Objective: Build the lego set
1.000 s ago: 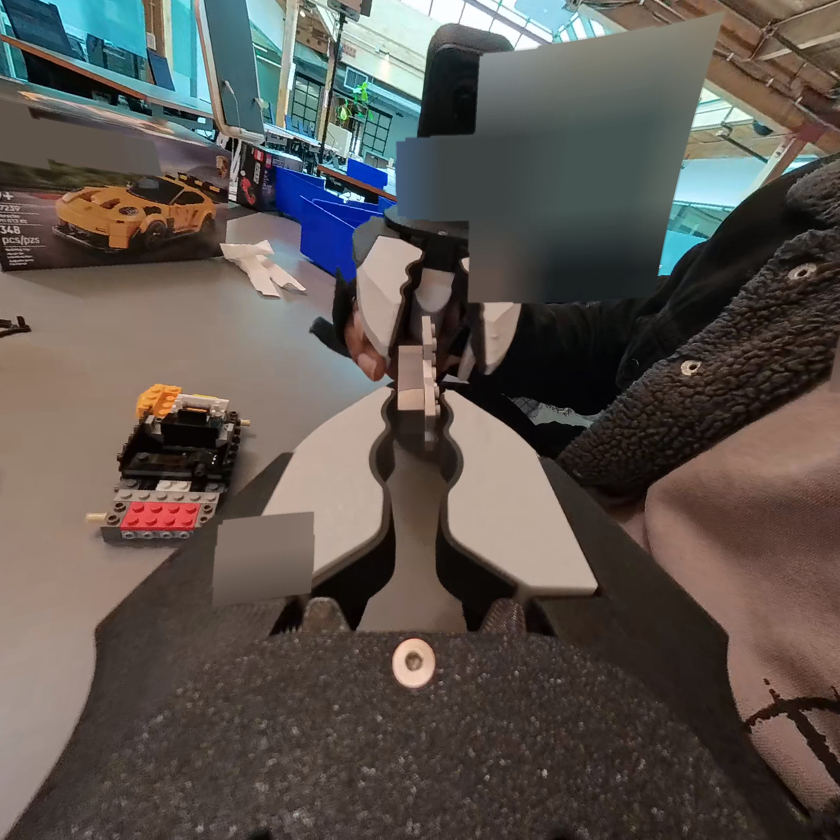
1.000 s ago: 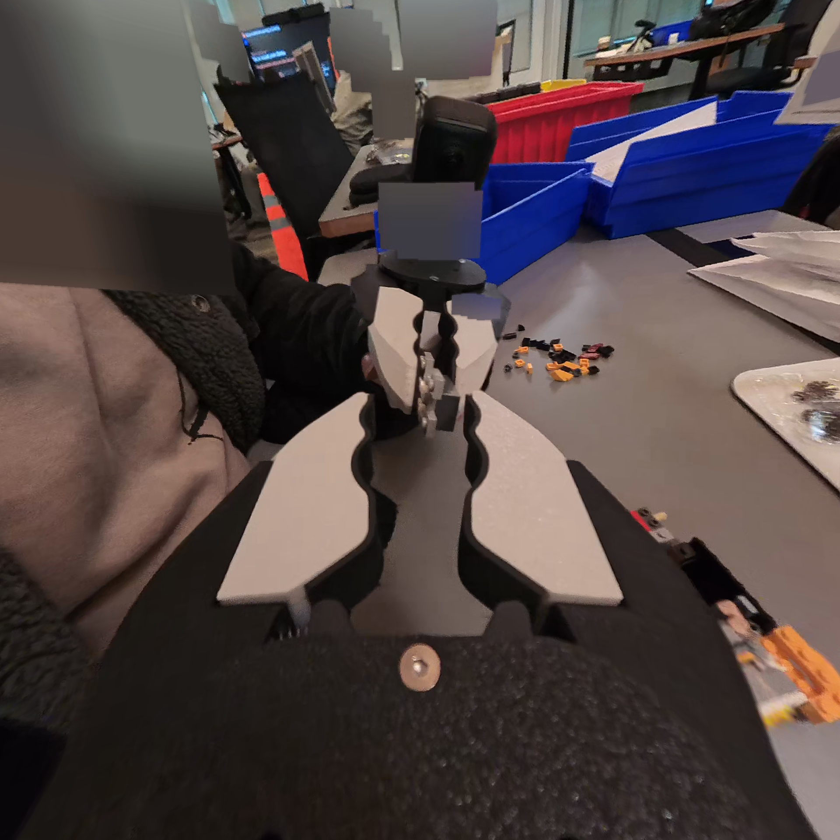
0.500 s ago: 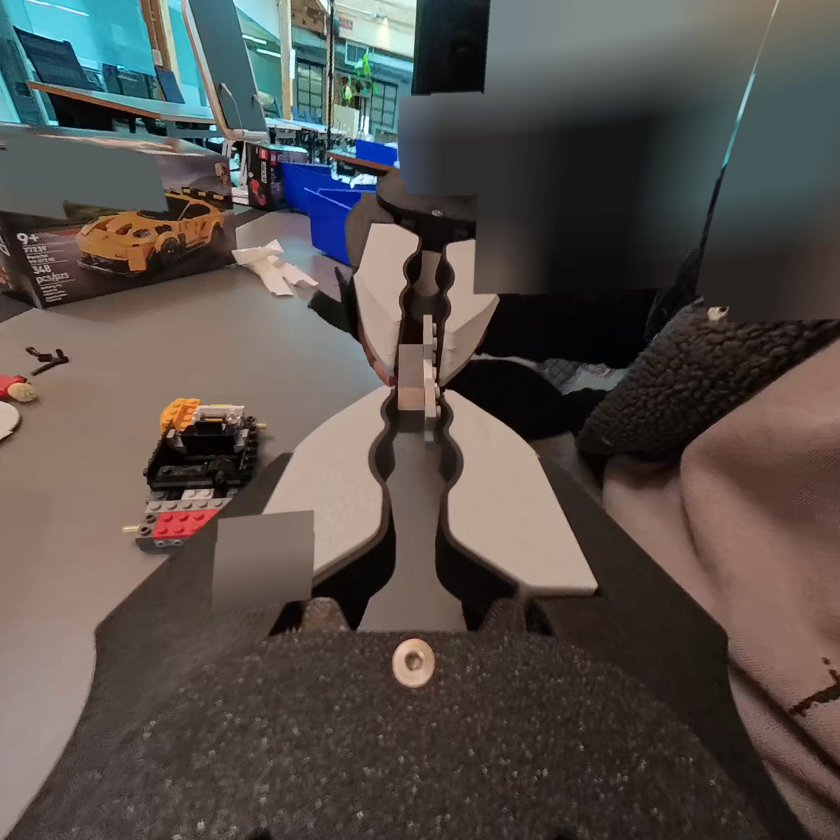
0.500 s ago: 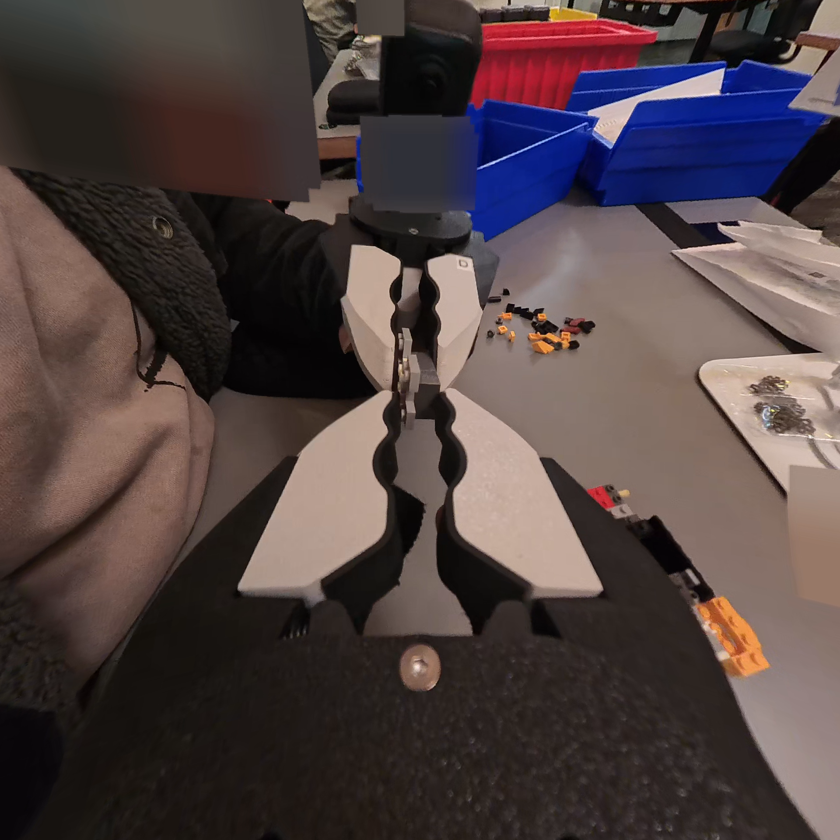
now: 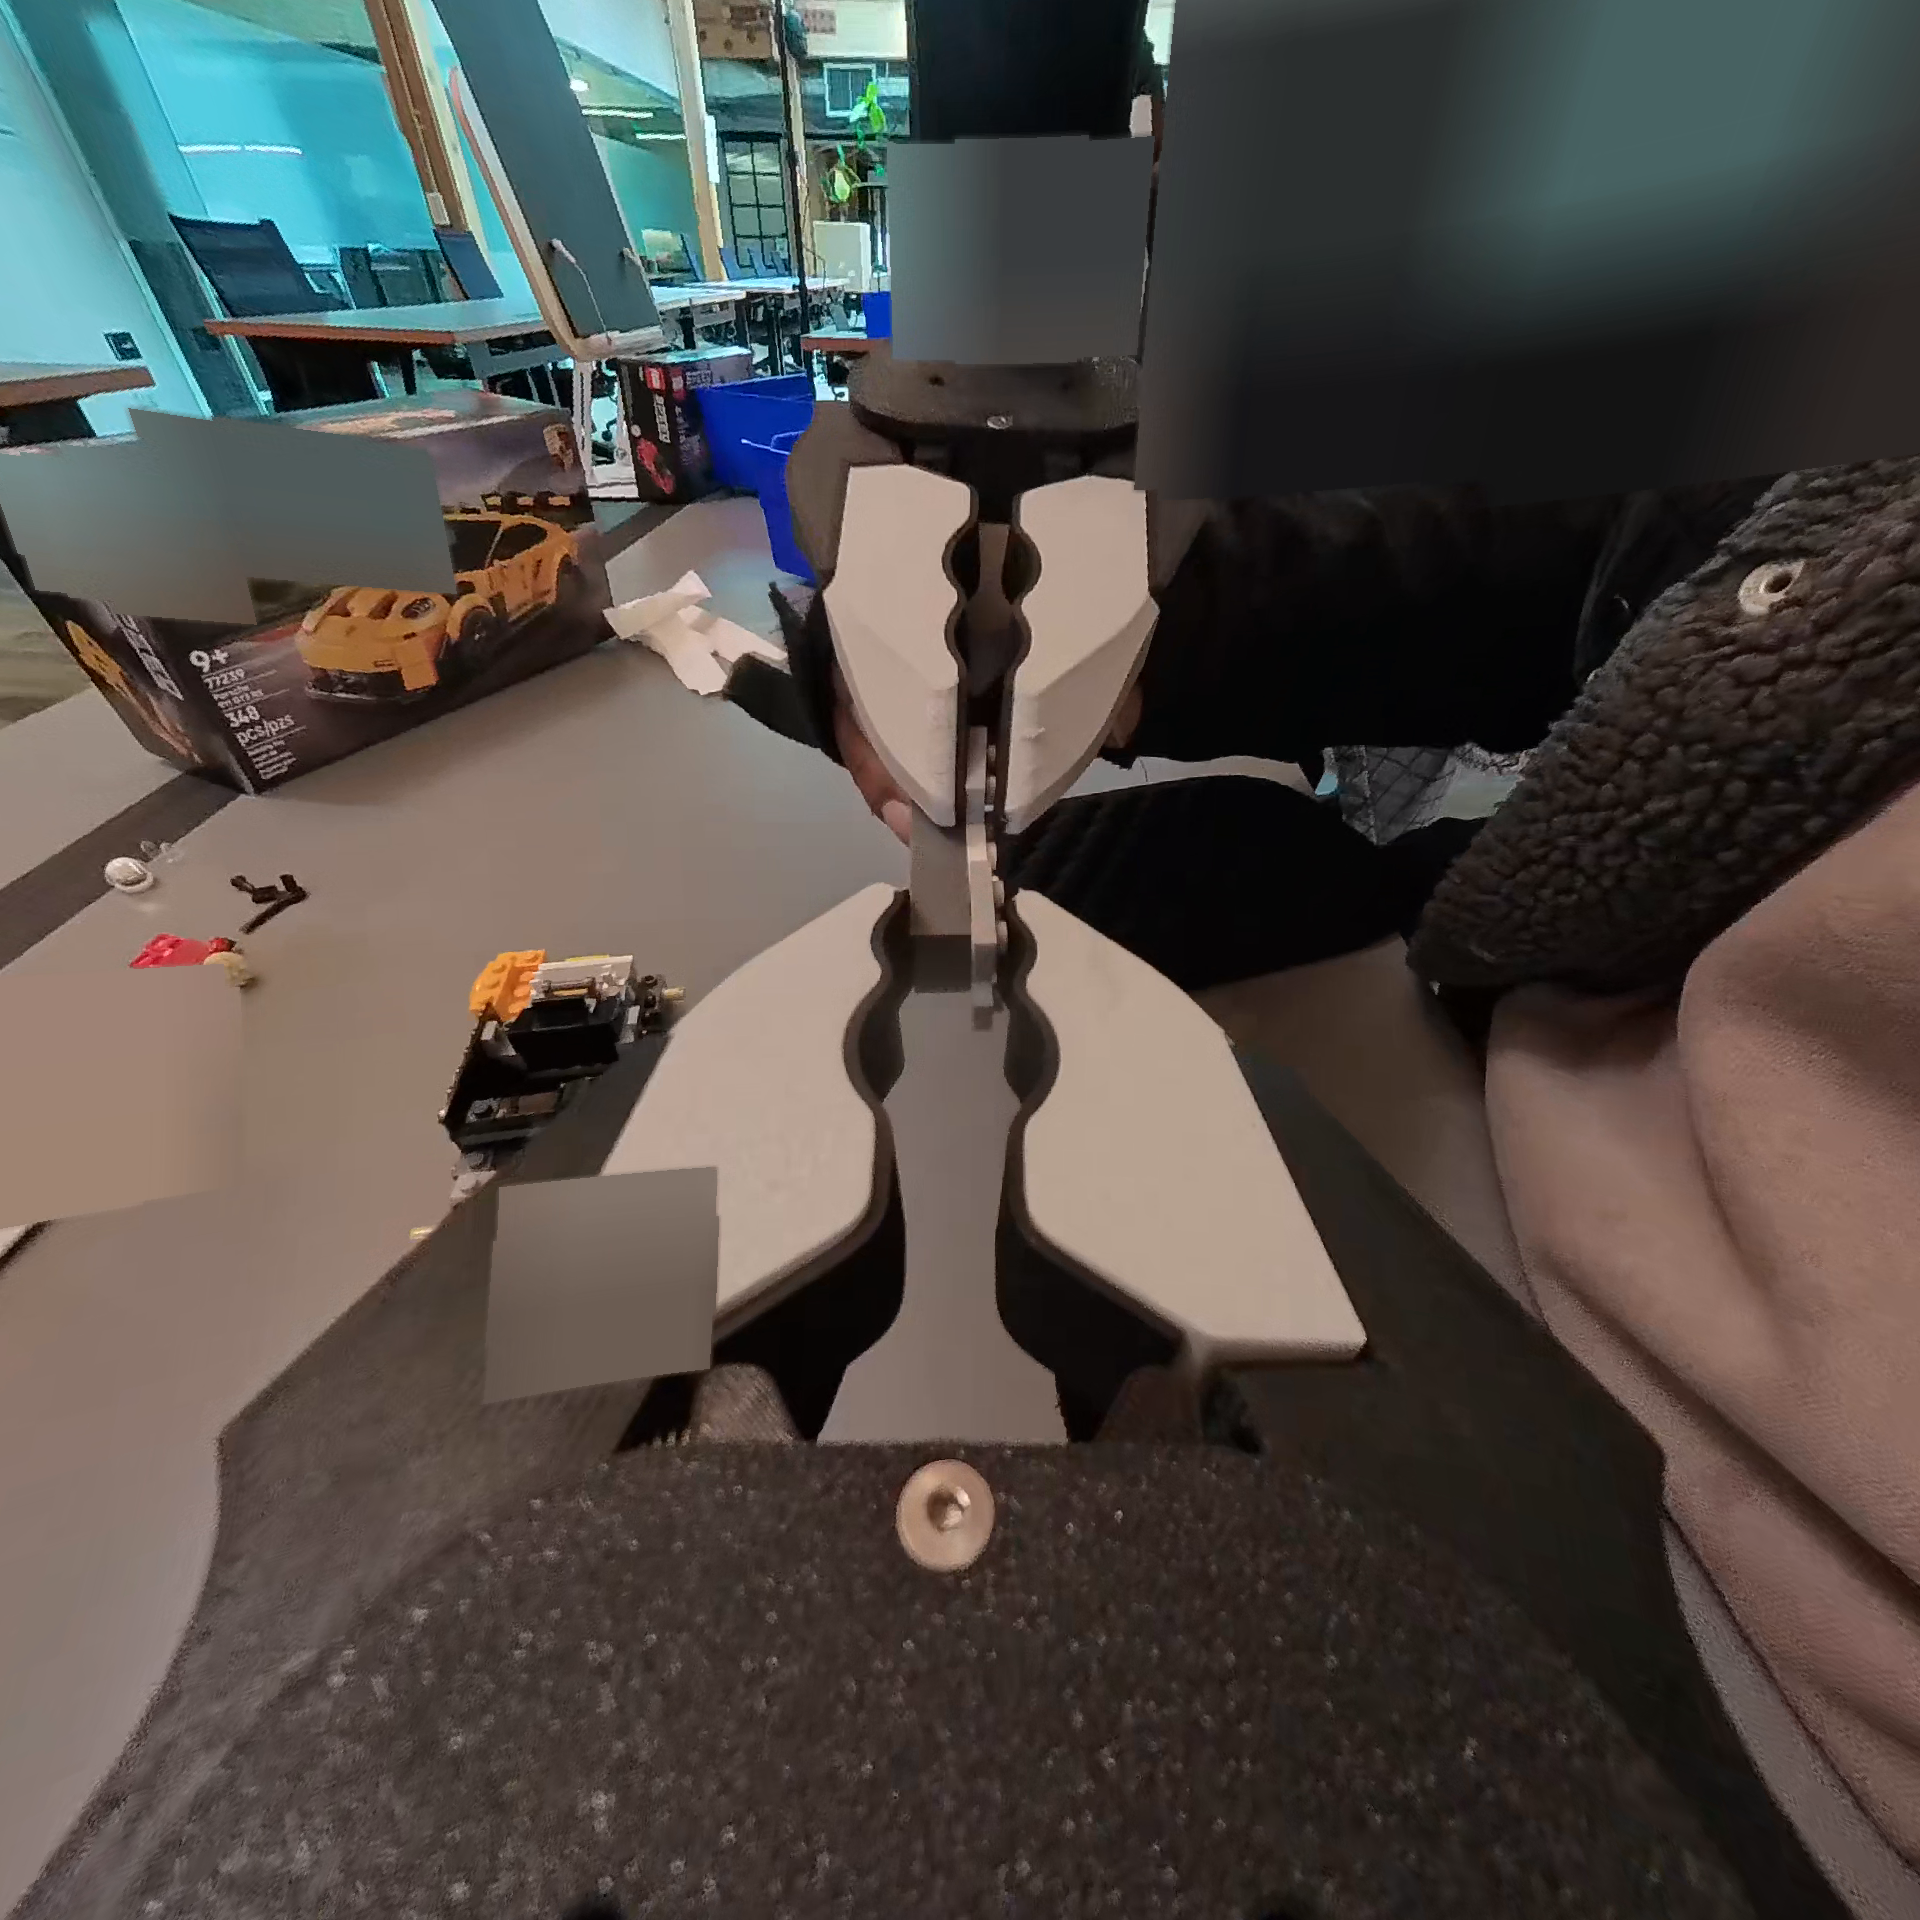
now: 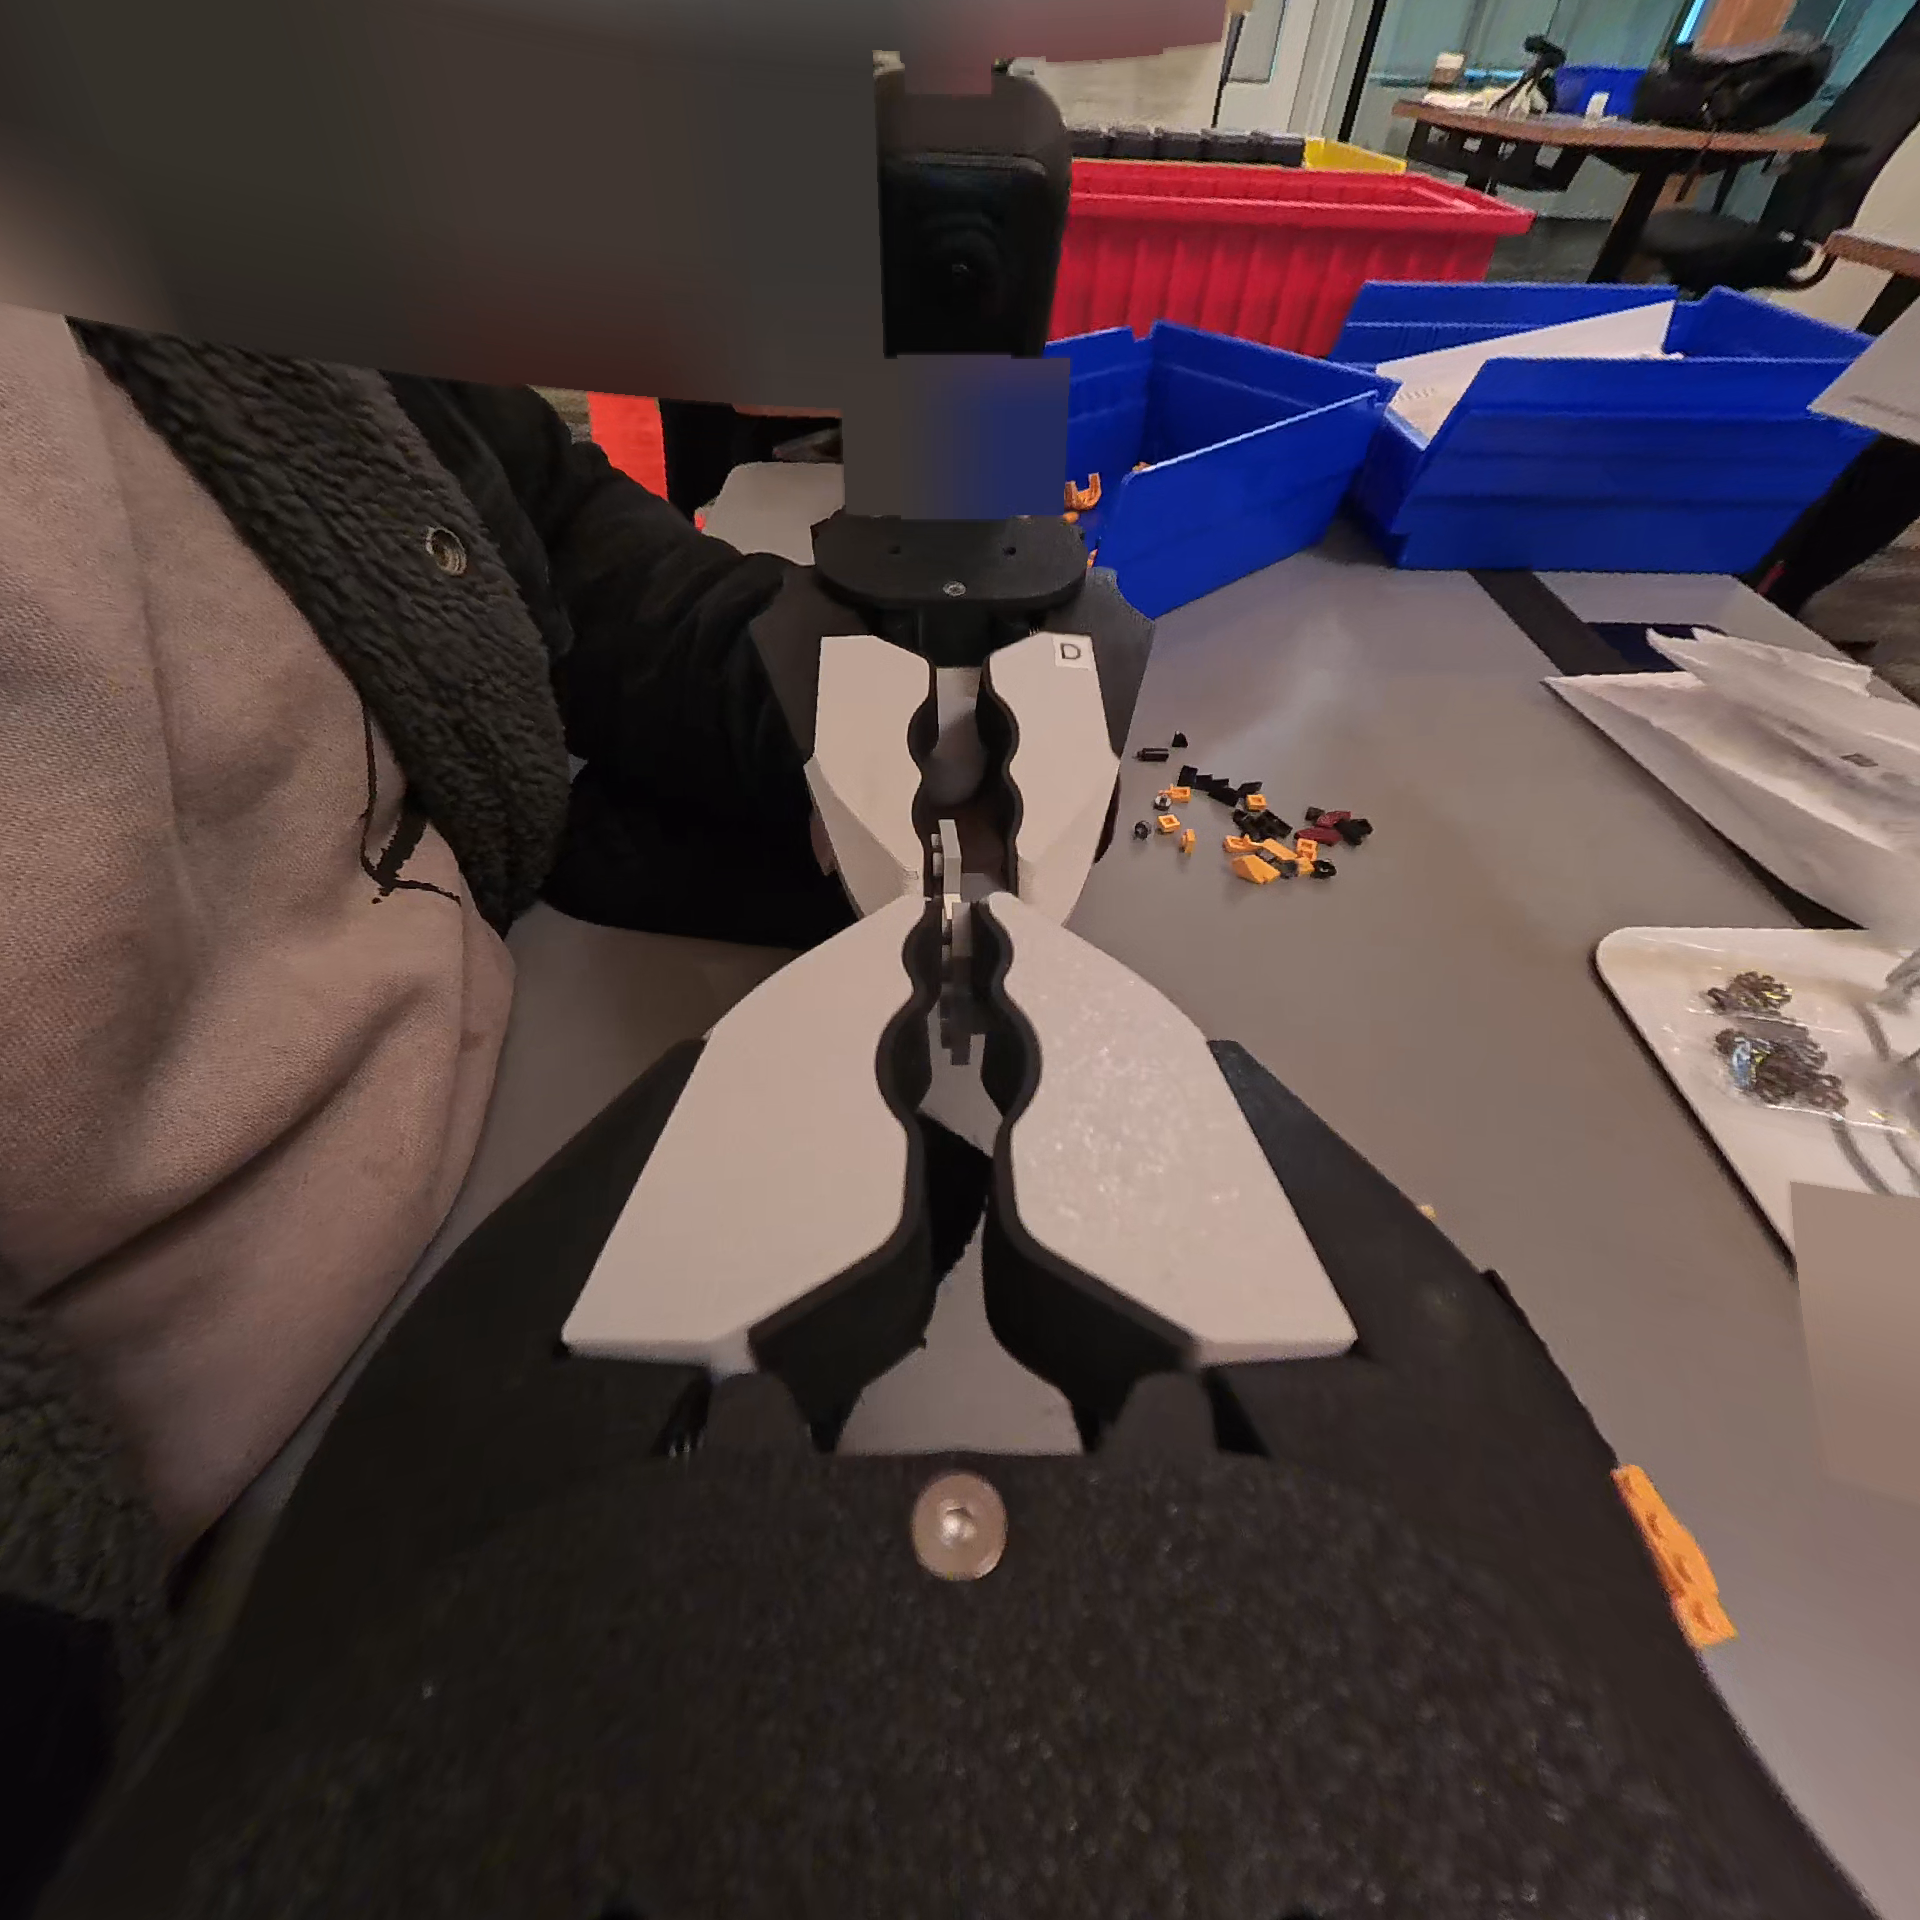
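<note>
Lego grey sub-assembly (image 5: 961, 883) held in mid-air above the desk (image 5: 644, 821), well right of the half-built car (image 5: 551, 1029), both grippers' jaws pinched nearly closed on it; uneven squeeze could pop plates apart, dropping them.

open-plan office | rows of desks (image 5: 717, 301) | office chairs (image 5: 249, 270)
</note>
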`<state>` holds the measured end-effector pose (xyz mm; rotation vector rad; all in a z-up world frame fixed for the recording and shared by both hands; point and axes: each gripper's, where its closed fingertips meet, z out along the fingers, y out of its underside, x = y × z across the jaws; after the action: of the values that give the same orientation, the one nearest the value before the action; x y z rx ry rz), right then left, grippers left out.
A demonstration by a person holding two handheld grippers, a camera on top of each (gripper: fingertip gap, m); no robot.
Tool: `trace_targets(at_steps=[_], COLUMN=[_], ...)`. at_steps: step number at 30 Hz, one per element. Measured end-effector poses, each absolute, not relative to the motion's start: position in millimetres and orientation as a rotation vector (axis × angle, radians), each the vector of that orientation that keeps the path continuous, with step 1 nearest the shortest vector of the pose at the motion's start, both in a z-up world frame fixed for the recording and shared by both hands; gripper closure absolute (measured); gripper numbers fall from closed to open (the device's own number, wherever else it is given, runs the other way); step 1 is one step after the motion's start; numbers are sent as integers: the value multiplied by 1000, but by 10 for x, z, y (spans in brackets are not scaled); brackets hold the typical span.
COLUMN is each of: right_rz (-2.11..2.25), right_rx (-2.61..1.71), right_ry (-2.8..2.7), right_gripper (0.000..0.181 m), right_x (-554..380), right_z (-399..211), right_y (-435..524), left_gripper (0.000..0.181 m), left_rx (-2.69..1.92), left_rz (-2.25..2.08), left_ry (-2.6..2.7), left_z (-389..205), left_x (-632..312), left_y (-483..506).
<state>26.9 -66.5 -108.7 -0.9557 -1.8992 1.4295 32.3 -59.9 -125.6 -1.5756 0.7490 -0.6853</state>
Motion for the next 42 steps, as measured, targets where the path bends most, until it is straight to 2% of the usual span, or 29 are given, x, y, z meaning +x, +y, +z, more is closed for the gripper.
trace_targets(at_steps=[3,5,7,10,12,31,34,37,39,42], right_rz=[1448,1427,1399,1365,1377,1080,1230,1572,1877,2158], right_rx=[-958,-954,-959,-970,-929,-641,-833,-1238,-1516,-1759], right_ry=[-1851,-1851,-1884,-1922,-1960,-1999,-1955,-1762,-1551,-1345], right_gripper=[174,156,150,153,166,166,166,166,166,167], right_x=[279,281,294,301,337,482,438,334,290,288], right_z=[-1025,-994,-998,-1037,-1030,-931,-962,-1082,-1144,-1243], right_y=[-657,-654,-661,-660,-732,-982,-895,-685,-554,-443], left_gripper=[165,165,165,165,165,166,166,163,142,135], left_rx=[-1559,-1547,-1534,-1505,-1491,-1264,-1354,-1523,-1537,-1533], left_rz=[-673,-647,-648,-640,-610,-424,-601,-868,-831,-591], left_ry=[750,761,765,798,817,1018,927,736,713,844], left_z=[-1217,-1203,-1184,-1154,-1136,-1026,-1058,-1159,-1201,-1321], left_x=[341,335,343,394,412,554,531,429,352,345], left_y=[-597,-604,-620,-667,-685,-913,-855,-688,-618,-593])
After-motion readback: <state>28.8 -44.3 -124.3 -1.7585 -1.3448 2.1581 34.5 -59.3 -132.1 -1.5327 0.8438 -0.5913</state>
